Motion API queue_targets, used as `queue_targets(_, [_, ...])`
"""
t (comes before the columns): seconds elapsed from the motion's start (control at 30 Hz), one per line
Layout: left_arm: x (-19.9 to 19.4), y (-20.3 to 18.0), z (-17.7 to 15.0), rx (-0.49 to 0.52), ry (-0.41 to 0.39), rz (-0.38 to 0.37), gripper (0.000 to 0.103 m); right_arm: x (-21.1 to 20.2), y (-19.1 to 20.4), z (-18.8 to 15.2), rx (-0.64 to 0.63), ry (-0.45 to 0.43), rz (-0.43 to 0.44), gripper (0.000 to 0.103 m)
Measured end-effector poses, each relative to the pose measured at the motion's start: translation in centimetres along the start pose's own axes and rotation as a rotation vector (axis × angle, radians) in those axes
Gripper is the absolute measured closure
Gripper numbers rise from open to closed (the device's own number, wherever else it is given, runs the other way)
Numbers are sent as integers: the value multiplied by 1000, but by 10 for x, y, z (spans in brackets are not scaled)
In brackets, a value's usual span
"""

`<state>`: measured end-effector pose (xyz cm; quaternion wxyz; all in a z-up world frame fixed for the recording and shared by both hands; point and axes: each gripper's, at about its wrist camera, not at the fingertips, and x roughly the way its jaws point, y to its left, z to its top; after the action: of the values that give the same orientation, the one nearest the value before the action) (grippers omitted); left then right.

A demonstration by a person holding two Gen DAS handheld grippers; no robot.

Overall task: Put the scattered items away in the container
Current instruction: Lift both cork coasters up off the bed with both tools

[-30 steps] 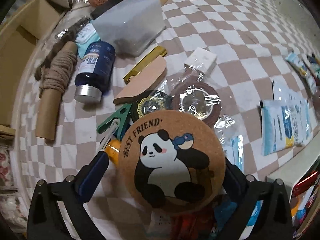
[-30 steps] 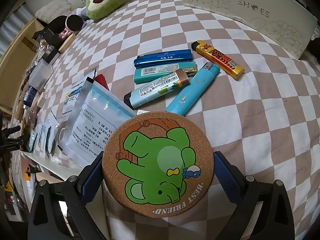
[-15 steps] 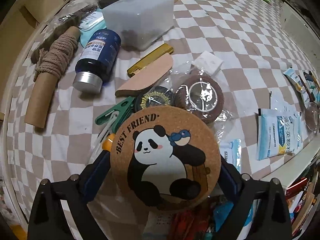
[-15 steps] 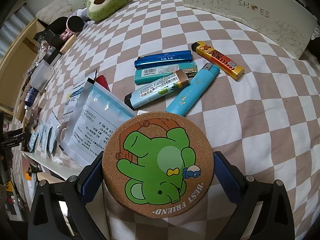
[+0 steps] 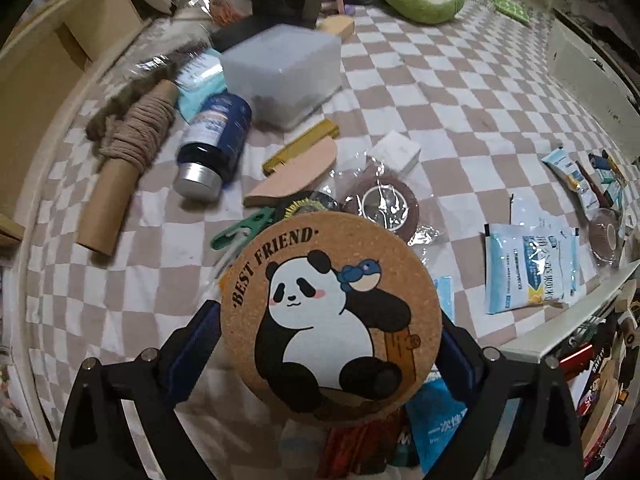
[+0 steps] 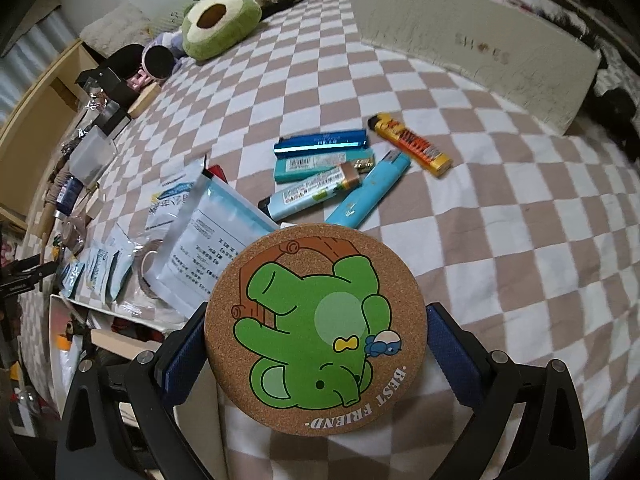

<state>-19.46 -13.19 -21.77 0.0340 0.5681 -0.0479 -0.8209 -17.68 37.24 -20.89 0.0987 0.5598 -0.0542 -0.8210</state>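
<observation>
The panda coaster (image 5: pixel 331 314), a round cork disc printed "BEST FRIEND", sits clamped edge to edge in the left gripper (image 5: pixel 331 340), its blue pads (image 5: pixel 192 344) pressing at 9 and 3 o'clock, held above the checkered bedspread (image 5: pixel 420 92). Just past its rim at 12 o'clock lie a green clip (image 5: pixel 240 228) and a wrapped roll of brown tape (image 5: pixel 384 204); further toward 11 o'clock lie a dark blue bottle (image 5: pixel 214 146) on its side, a cardboard tube wound with twine (image 5: pixel 128 164) and a frosted plastic box (image 5: pixel 284 76). At 3 o'clock lies a white and blue sachet (image 5: pixel 530 268). The right gripper (image 6: pixel 316 344) likewise grips a cork disc, the green elephant coaster (image 6: pixel 316 330), by its edges between both pads. Beyond it at 12 to 1 o'clock a cluster of lighters rests on the cloth: a light blue lighter (image 6: pixel 368 194), an orange lighter (image 6: pixel 412 144) and a shiny blue case (image 6: pixel 320 142), close together. At 10 o'clock lies a white pouch (image 6: pixel 212 248), and far off at 11 o'clock an avocado plush (image 6: pixel 220 26). A long white shoe box (image 6: pixel 472 44) stands at 1 o'clock
</observation>
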Motion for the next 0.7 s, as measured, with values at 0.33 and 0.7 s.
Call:
queue_targets(0.33, [-77,-16,-34,-21,-121,-19,6,-56,21,-2,-87,-93,-48,3])
queue_targets(0.7, [-160,-44,-48,24,-247,-101,6,-134,64,-10,-177,-237,-62,3])
